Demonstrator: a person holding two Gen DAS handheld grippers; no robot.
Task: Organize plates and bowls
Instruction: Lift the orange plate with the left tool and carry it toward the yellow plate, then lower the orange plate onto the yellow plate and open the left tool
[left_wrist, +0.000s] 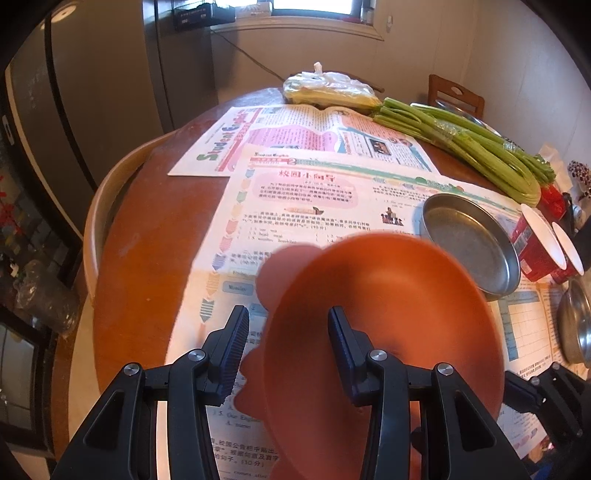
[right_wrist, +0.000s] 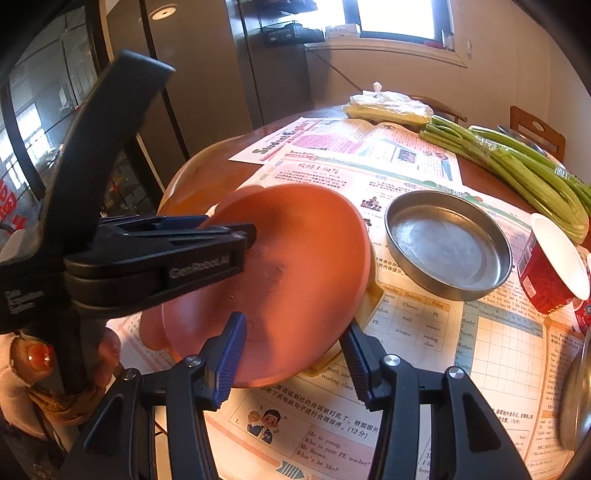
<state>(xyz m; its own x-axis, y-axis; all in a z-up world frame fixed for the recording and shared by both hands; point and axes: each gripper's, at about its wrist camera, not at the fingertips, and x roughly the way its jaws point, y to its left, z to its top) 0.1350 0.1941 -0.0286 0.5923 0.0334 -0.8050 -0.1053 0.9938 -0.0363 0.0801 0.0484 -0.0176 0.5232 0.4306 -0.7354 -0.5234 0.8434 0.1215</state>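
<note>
1. left wrist view: the left gripper (left_wrist: 288, 349) has its fingers spread, with the rim of the orange plate (left_wrist: 384, 332) between them; whether the pads press it cannot be told.
2. right wrist view: the plate is tilted above the newspaper (right_wrist: 424, 387), the left gripper reaching over its left edge.
3. the right gripper (right_wrist: 293, 358) stands wide, nothing between its fingers.
4. a metal plate (right_wrist: 448, 245) lies just right of the orange plate, beside a red cup (right_wrist: 546, 266) and celery (right_wrist: 524, 170).
</note>
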